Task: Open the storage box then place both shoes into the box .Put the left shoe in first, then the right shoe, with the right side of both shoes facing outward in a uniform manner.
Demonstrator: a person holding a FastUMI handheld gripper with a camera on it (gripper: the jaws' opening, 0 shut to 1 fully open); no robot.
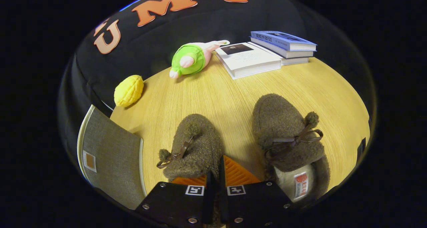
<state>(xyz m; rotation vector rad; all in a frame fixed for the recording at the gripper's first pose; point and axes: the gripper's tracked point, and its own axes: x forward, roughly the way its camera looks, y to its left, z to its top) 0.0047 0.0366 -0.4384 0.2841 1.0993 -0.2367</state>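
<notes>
Your gripper point(215, 184) sits low over the near edge of the left shoe point(195, 148), and its jaws are drawn together with hardly a gap between them. They seem to be pinching the rim of that shoe's opening, though the contact lies under the jaw bodies, so you cannot be sure both sides press on it. A grip at the heel rim makes sense: it lets the toe hang forward so you can steer the shoe sideways into the box.

The right shoe point(288, 144) lies just beside it on the wooden surface point(233, 98), toe pointing away from you, its lined opening near the jaws. The storage box point(111, 161), covered in grey fabric, stands close on the left, off the edge of the surface; from here its lid looks shut, so the opening step may be undone.

Beyond the shoes lie a yellow toy point(128, 90), a green and pink plush point(190, 58) and stacked books point(267, 53), well clear of your path.
</notes>
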